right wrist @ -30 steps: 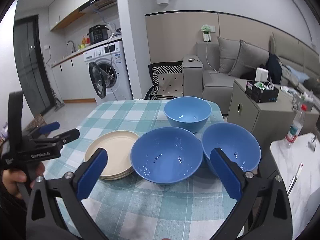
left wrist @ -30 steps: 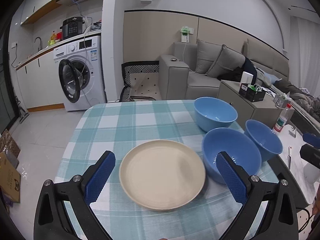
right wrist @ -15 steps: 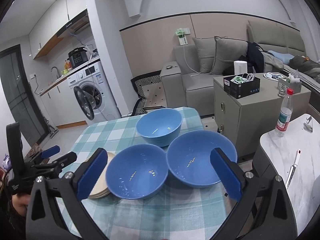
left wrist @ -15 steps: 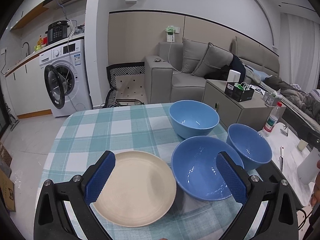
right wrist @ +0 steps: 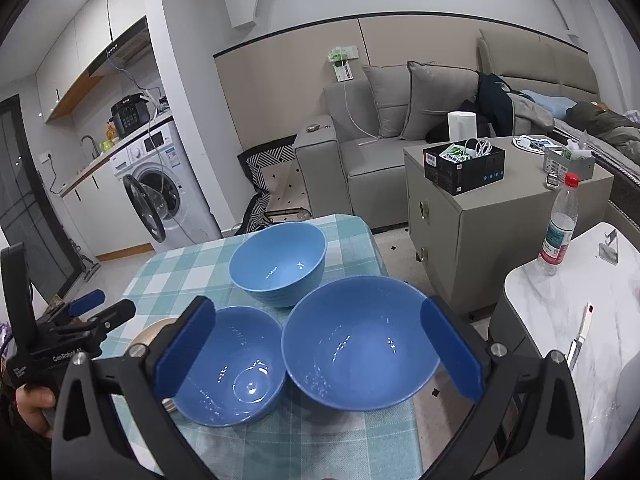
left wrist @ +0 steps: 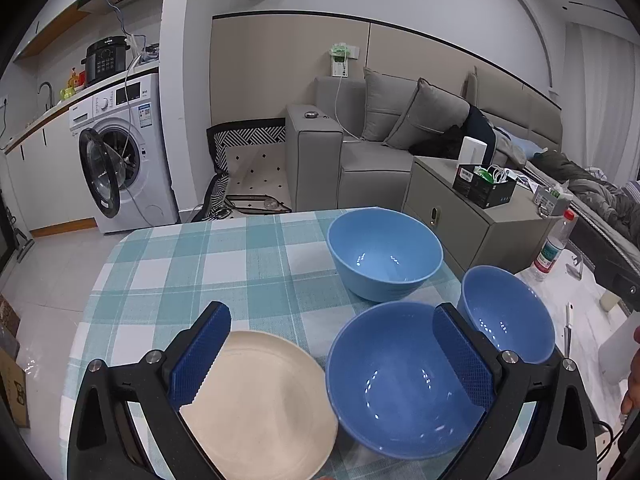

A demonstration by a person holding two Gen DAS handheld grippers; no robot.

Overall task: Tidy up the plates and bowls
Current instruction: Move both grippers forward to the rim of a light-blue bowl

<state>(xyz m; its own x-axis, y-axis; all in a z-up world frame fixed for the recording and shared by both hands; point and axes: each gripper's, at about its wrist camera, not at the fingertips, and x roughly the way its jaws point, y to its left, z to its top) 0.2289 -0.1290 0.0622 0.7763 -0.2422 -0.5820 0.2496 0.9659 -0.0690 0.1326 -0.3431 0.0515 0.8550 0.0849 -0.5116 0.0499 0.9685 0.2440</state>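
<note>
Three blue bowls and a cream plate (left wrist: 256,400) sit on a checked tablecloth (left wrist: 200,264). In the left wrist view, my left gripper (left wrist: 332,320) is open above the gap between the plate and the nearest bowl (left wrist: 392,384). A second bowl (left wrist: 384,252) stands further back and a third (left wrist: 508,320) sits at the right edge. My right gripper (right wrist: 318,312) is open, its fingers straddling the right-hand bowl (right wrist: 356,340) and part of the middle bowl (right wrist: 232,364). The far bowl (right wrist: 280,260) is behind them. Only a sliver of the plate (right wrist: 154,330) shows.
My left gripper (right wrist: 106,307), held by a hand, appears at the left of the right wrist view. A white marble table (right wrist: 560,312) to the right carries a water bottle (right wrist: 558,224) and a knife (right wrist: 580,336). A grey cabinet (right wrist: 480,220) and a sofa (left wrist: 360,152) stand beyond.
Both grippers have shifted right. The left one went from over the plate to between plate and near bowl. The right one went from the middle bowl to the right-hand bowl. Nothing was grasped.
</note>
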